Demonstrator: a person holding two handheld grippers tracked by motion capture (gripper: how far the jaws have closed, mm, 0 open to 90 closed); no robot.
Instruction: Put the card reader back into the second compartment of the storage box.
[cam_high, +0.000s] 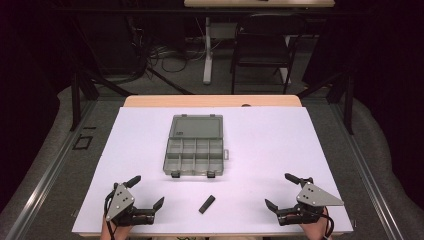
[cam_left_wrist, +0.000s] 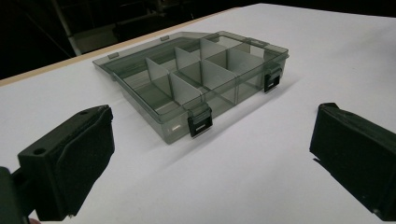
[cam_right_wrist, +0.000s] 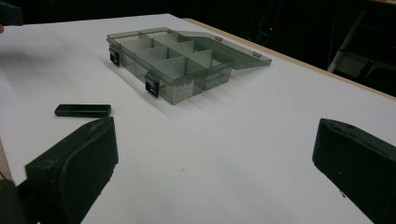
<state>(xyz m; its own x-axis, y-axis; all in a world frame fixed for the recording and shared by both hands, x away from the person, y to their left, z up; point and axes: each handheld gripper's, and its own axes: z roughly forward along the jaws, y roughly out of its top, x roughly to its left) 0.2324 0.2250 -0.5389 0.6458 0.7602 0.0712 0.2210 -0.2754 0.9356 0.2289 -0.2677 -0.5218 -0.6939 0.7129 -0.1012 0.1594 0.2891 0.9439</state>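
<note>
- A white surface (cam_high: 280, 145) is seen from the high view, with a wooden edge showing along its far side.
- A smoky translucent organiser box (cam_high: 194, 156) is placed near the middle of the surface, its lid (cam_high: 196, 127) folded open and lying flat behind it, on the far side.
- The box interior is divided by pale partitions into several compartments; no contents can be made out in them.
- Two black latches (cam_left_wrist: 200, 122) are noted on the front wall of the box, facing the person.
- A small black bar-shaped object (cam_high: 207, 204) is lying flat on the surface, in front of the box and apart from it, roughly between the two grippers.
- In the right gripper view the same black bar (cam_right_wrist: 83, 110) is seen left of the box (cam_right_wrist: 170, 63), just beyond the near finger.
- The left gripper (cam_high: 148, 192) is held at the near left corner of the surface, fingers spread wide, nothing between them.
- In the left gripper view the box (cam_left_wrist: 196, 86) is framed between the spread fingers (cam_left_wrist: 70, 158), well beyond them.
- The right gripper (cam_high: 281, 191) is held at the near right of the surface, fingers likewise spread wide and empty.
- Both grippers are well apart from the box and from the black bar.
- A grey three-cornered plate is seen on top of each gripper; hands are glimpsed at the bottom edge.
- Beyond the surface a dark chair (cam_high: 262, 47) and floor cables (cam_high: 165, 57) are recorded.
</note>
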